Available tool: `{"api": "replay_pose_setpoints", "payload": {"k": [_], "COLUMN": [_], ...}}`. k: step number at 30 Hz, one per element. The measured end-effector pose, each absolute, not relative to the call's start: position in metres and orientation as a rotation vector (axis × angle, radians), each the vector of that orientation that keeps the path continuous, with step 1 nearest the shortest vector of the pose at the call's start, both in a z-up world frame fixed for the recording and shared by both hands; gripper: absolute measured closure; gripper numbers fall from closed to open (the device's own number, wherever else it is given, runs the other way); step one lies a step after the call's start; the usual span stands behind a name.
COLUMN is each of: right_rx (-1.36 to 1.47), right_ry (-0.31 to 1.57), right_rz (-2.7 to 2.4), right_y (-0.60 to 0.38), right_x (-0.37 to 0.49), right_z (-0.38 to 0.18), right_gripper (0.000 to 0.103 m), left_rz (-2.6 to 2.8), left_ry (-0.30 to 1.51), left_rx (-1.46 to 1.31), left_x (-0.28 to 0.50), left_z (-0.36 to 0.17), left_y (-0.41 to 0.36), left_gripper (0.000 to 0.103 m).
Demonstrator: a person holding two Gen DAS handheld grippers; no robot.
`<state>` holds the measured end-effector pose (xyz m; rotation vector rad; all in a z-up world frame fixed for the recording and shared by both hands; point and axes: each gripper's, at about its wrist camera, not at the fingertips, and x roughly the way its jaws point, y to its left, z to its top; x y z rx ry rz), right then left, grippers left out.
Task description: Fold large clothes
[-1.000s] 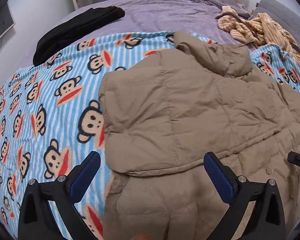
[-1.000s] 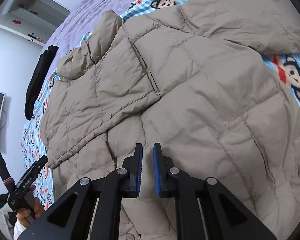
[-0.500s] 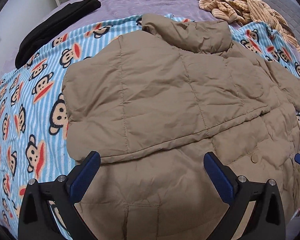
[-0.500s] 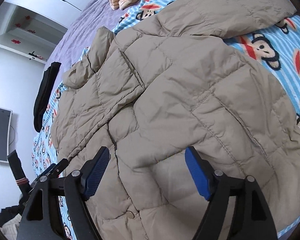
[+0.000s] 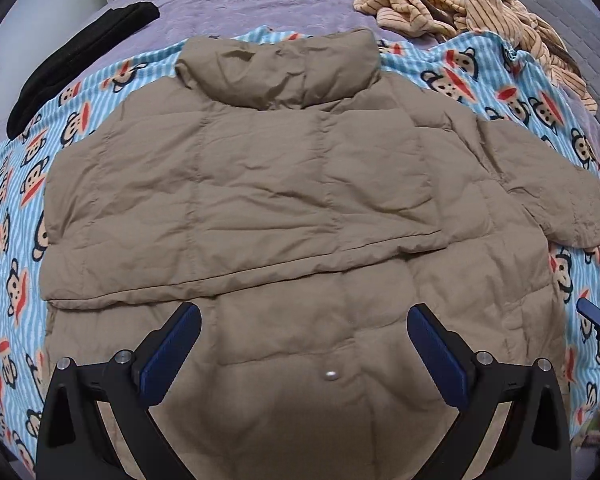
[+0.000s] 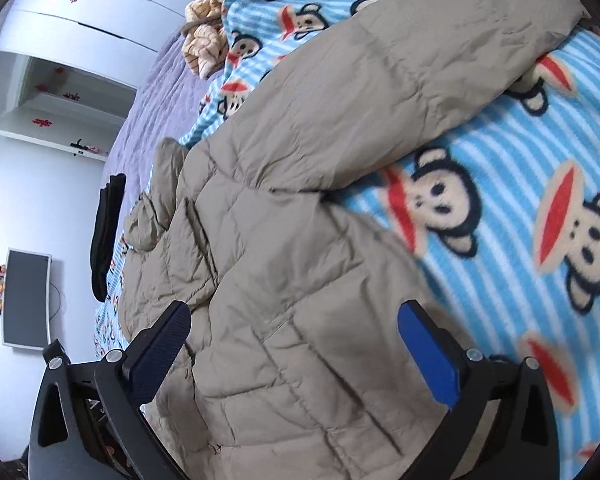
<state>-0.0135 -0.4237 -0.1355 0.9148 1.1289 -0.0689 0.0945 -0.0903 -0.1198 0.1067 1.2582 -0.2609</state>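
Tan padded jacket (image 5: 300,208) spread flat on the blue striped monkey-print blanket (image 5: 16,200) over a purple bedspread (image 5: 260,0), collar at the far end, one side folded across the body, the other sleeve (image 6: 400,80) lying out over the blanket. Left gripper (image 5: 304,344) above the hem, jaws wide apart, holding nothing. Right gripper (image 6: 294,352) likewise spread wide over the jacket's edge, empty. Black garment (image 5: 80,60) and striped beige fleece (image 5: 480,16) farther up the bed
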Motion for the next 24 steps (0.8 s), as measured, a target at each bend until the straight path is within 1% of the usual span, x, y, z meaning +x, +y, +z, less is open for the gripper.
{"api": "replay_pose_setpoints", "payload": {"k": [4, 12, 15, 16, 17, 18, 19, 20, 21, 22, 23, 24], "right_rx": [0.997, 1.226, 1.349, 1.395, 1.434, 1.476, 1.510, 1.536, 1.553, 1.562, 1.554, 1.530], "right_ry": [1.140, 0.969, 0.868, 0.824, 0.790, 0.764, 0.746, 0.742, 0.739, 0.734, 0.728, 0.723], "right_rz": [-0.100, -0.223, -0.211, -0.204, -0.201, -0.200, -0.195, -0.187, -0.177, -0.163, -0.157, -0.151], "right_y": [-0.481, -0.587, -0.614, -0.621, -0.627, -0.632, -0.636, -0.637, -0.638, -0.639, -0.637, -0.635], "right_x": [-0.008, 0.001, 0.009, 0.011, 0.013, 0.016, 0.019, 0.023, 0.026, 0.031, 0.034, 0.039], "right_z": [-0.145, -0.170, -0.176, -0.177, -0.177, -0.179, -0.181, -0.182, -0.183, -0.182, -0.179, -0.173], "right_gripper": [0.000, 0.000, 0.001, 0.003, 0.006, 0.010, 0.028, 0.057, 0.071, 0.088, 0.092, 0.093], "left_rz": [-0.265, -0.238, -0.232, -0.229, -0.225, -0.222, -0.218, -0.212, -0.206, -0.197, -0.188, -0.179], "left_ry": [1.250, 1.265, 1.265, 1.265, 1.266, 1.267, 1.268, 1.266, 1.264, 1.260, 1.256, 1.250], "left_rx": [0.127, 0.146, 0.156, 0.157, 0.157, 0.156, 0.153, 0.151, 0.149, 0.149, 0.149, 0.148], "left_x": [0.096, 0.104, 0.106, 0.107, 0.109, 0.111, 0.113, 0.115, 0.118, 0.120, 0.123, 0.125], "left_z": [-0.116, -0.118, -0.117, -0.117, -0.117, -0.116, -0.116, -0.114, -0.113, -0.112, -0.111, -0.109], "left_y": [-0.119, -0.148, -0.153, -0.154, -0.154, -0.153, -0.153, -0.151, -0.149, -0.147, -0.144, -0.139], "left_gripper": [0.000, 0.000, 0.000, 0.000, 0.000, 0.000, 0.000, 0.000, 0.000, 0.000, 0.000, 0.000]}}
